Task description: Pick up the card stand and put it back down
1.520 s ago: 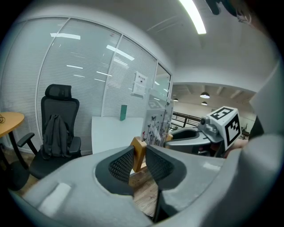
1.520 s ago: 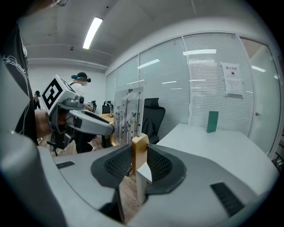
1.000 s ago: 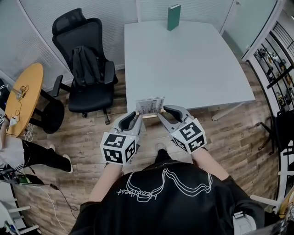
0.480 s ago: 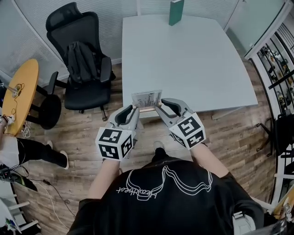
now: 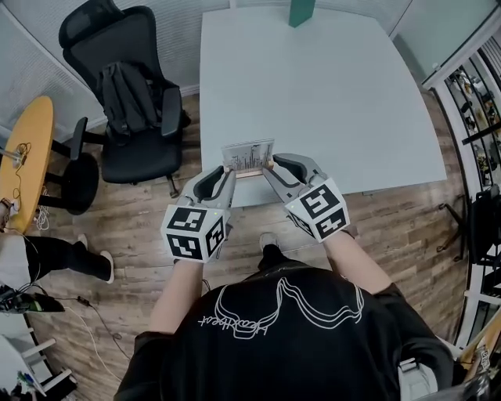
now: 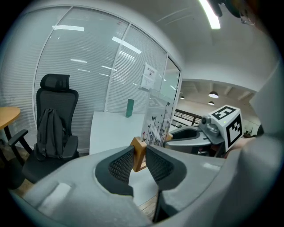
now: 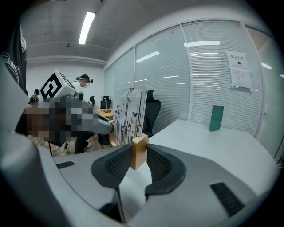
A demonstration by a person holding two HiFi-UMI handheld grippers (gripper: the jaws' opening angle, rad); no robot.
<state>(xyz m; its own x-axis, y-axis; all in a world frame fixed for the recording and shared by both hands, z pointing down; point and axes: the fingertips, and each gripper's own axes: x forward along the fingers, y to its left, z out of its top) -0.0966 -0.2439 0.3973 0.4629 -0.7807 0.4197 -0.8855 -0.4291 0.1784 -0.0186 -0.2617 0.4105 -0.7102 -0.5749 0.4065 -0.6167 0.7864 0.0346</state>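
The card stand (image 5: 248, 157) is a clear upright sheet with a printed card, set in a wooden base. It hangs over the near part of the white table (image 5: 337, 102). My left gripper (image 5: 228, 174) is shut on the base's left end (image 6: 139, 154). My right gripper (image 5: 270, 165) is shut on its right end (image 7: 139, 150). In the left gripper view the sheet (image 6: 156, 119) rises behind the left gripper (image 6: 138, 162). In the right gripper view the sheet (image 7: 128, 111) stands beyond the right gripper (image 7: 139, 162). The base looks slightly off the tabletop.
A green book (image 5: 301, 12) stands at the table's far edge. A black office chair (image 5: 129, 94) with a backpack is left of the table, and a round yellow table (image 5: 23, 157) lies farther left. Shelving (image 5: 481, 102) lines the right side. Another person's leg (image 5: 55, 258) shows at the left.
Both grippers have carried the card stand forward, from the table's near edge to farther over the tabletop. Their grip has not changed.
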